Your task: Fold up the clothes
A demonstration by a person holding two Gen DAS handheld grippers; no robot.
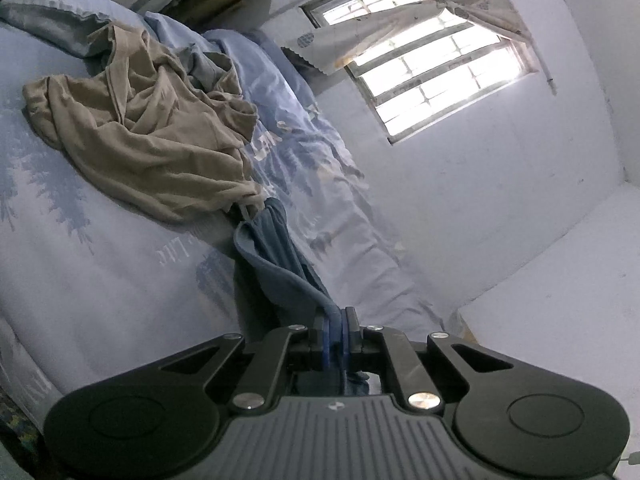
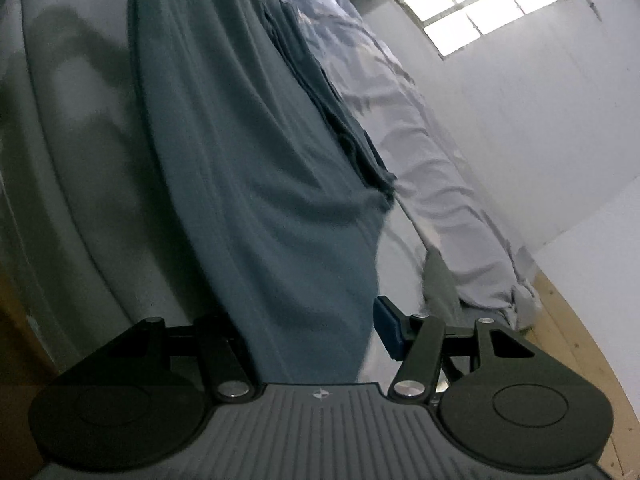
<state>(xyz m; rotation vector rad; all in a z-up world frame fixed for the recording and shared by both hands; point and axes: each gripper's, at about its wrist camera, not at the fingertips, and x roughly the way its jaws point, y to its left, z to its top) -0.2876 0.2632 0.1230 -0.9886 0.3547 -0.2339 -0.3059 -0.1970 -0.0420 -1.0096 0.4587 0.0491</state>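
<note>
Left gripper (image 1: pixel 335 326): jaws together, clamped on bunched edge of blue garment (image 1: pixel 276 256); cloth ran from near, up over bed (image 1: pixel 100 264).
Right gripper (image 2: pixel 310 332): jaws apart; blue garment (image 2: pixel 248 184) draped between them, covering left finger; right pad (image 2: pixel 386 326) clear of cloth, no grip.
Tan garment (image 1: pixel 156 136): crumpled on bed, far left of blue one, touching its far end.
Blue-print quilt (image 1: pixel 320 168): heaped along wall (image 1: pixel 500 208), right side.
Barred window (image 1: pixel 436 68) w/ curtain (image 1: pixel 404 36): far right.
</note>
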